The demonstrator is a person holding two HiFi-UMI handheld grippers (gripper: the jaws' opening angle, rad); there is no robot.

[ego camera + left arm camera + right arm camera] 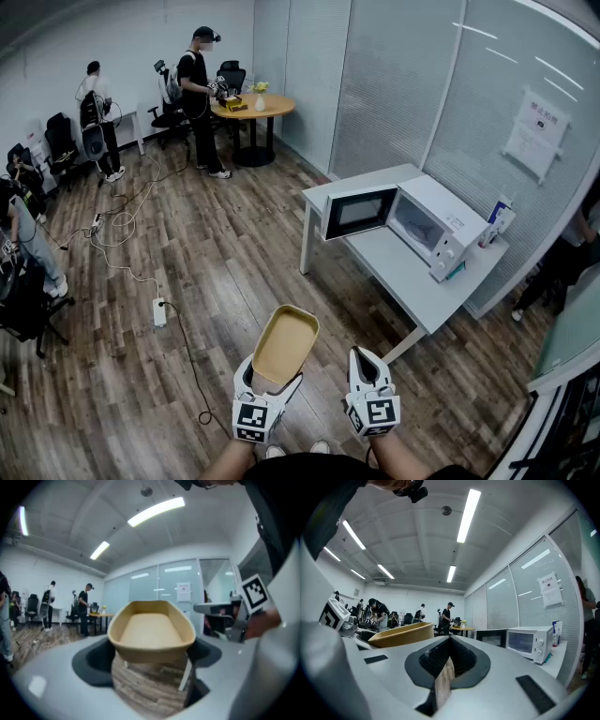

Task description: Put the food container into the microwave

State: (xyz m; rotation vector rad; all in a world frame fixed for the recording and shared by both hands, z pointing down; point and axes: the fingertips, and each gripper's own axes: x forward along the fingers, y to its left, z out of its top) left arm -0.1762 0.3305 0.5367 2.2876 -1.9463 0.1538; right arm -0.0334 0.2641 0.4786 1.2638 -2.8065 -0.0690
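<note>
A tan, empty food container (pixel 286 345) is held up in front of me over the wooden floor, my left gripper (pixel 273 382) shut on its near end. In the left gripper view the food container (pixel 151 631) fills the middle, its near rim between the jaws. My right gripper (pixel 367 367) is beside it on the right, shut and empty; in its own view the right gripper (pixel 448 665) has its jaws together and the food container (pixel 401 634) shows at left. The white microwave (pixel 412 222) stands on a white table, door (pixel 358 213) swung open; the microwave (pixel 528 643) is far off in the right gripper view.
The white table (pixel 394 267) stands against a glass partition wall. Cables and a power strip (pixel 159 311) lie on the floor at left. People stand by a round wooden table (pixel 253 110) at the back, and one sits at far left (pixel 23 246).
</note>
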